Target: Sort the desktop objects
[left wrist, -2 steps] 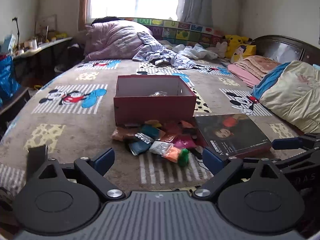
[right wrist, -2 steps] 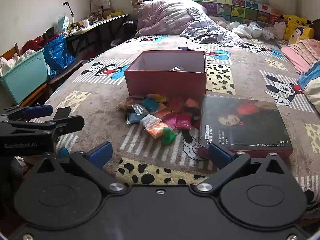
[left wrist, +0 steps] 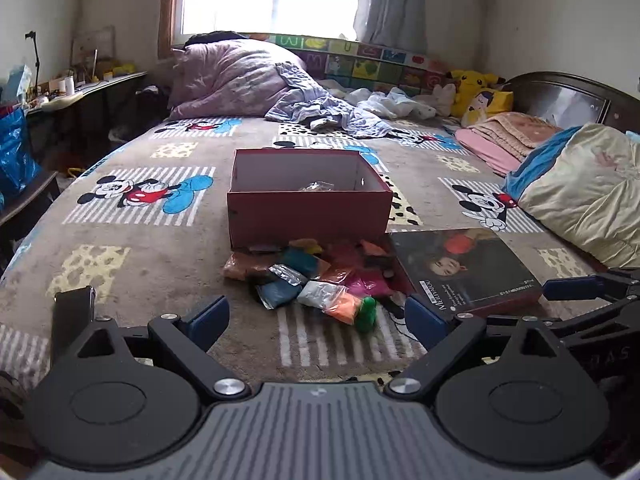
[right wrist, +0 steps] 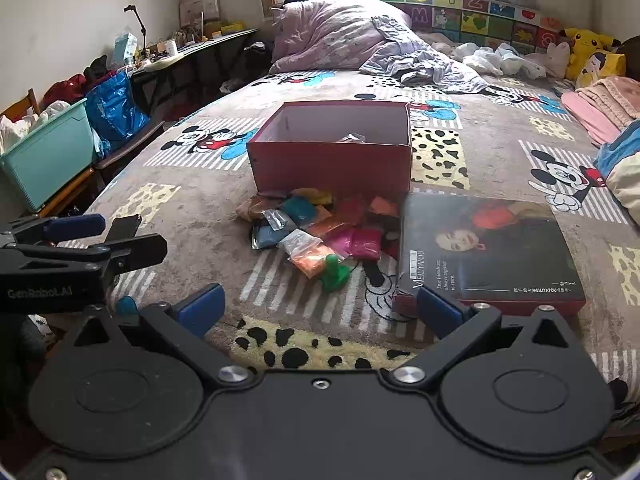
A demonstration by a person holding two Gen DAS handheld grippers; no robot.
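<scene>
A red open box point(left wrist: 308, 216) point(right wrist: 332, 164) stands mid-bed with a small clear bag point(left wrist: 318, 187) inside. Just in front of it lies a pile of coloured clay bags point(left wrist: 316, 276) point(right wrist: 316, 228), with a green piece point(left wrist: 366, 312) point(right wrist: 335, 274) at its near edge. To the right lies a flat dark box with a portrait point(left wrist: 464, 268) point(right wrist: 488, 248). My left gripper point(left wrist: 316, 320) is open and empty, short of the pile. My right gripper point(right wrist: 320, 310) is also open and empty, its right finger close to the portrait box's near corner. The two grippers are side by side.
The bed has a Mickey-print cover point(left wrist: 140, 248). A dark flat object point(left wrist: 74, 312) lies at the near left. Bedding point(left wrist: 240, 76) and plush toys point(left wrist: 476, 88) lie at the back, pillows point(left wrist: 584, 196) at the right. A teal bin point(right wrist: 48, 152) and blue bag point(right wrist: 114, 108) stand left of the bed.
</scene>
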